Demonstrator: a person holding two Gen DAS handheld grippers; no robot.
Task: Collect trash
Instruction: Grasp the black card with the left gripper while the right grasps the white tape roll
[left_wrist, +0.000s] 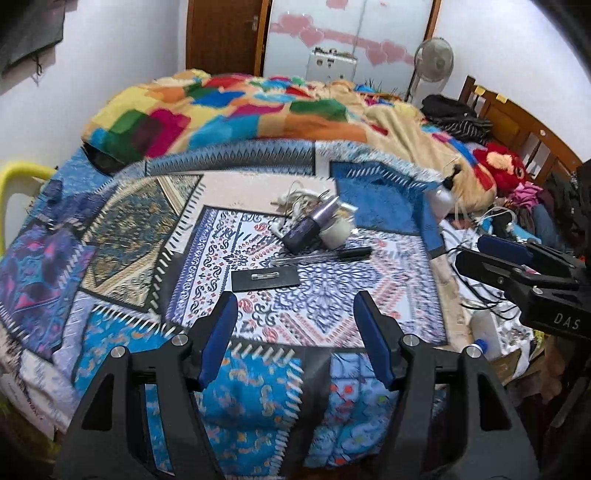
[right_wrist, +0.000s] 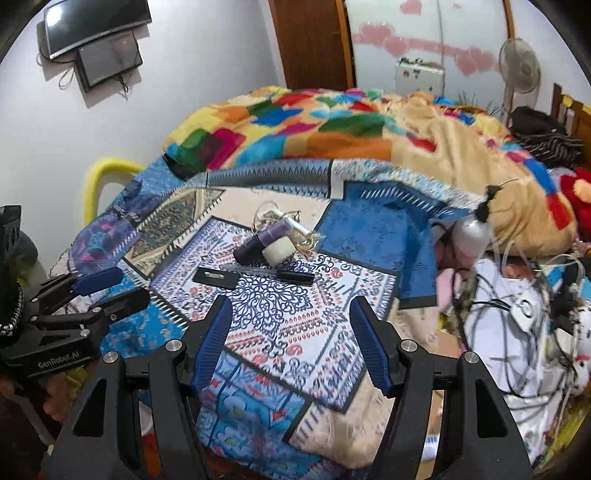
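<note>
On the patterned bedspread (left_wrist: 325, 317) lie a purple bottle (left_wrist: 312, 223), a small white jar (left_wrist: 335, 232), a clear pen with a black cap (left_wrist: 321, 255), a flat black tag with a clip (left_wrist: 265, 278) and a tangle of white cord (left_wrist: 295, 201). The same pile shows in the right wrist view: bottle (right_wrist: 263, 240), jar (right_wrist: 279, 250), pen (right_wrist: 275, 272), tag (right_wrist: 217, 277). My left gripper (left_wrist: 295, 306) is open and empty, just short of the tag. My right gripper (right_wrist: 291, 312) is open and empty, short of the pen; it also shows in the left wrist view (left_wrist: 487, 254).
A colourful blanket (left_wrist: 229, 110) is heaped at the back of the bed. A grey spray bottle (right_wrist: 472, 230), cables (right_wrist: 517, 314) and clothes clutter the right side. A yellow chair (right_wrist: 107, 173) stands at the left, a fan (left_wrist: 434, 61) by the far wall.
</note>
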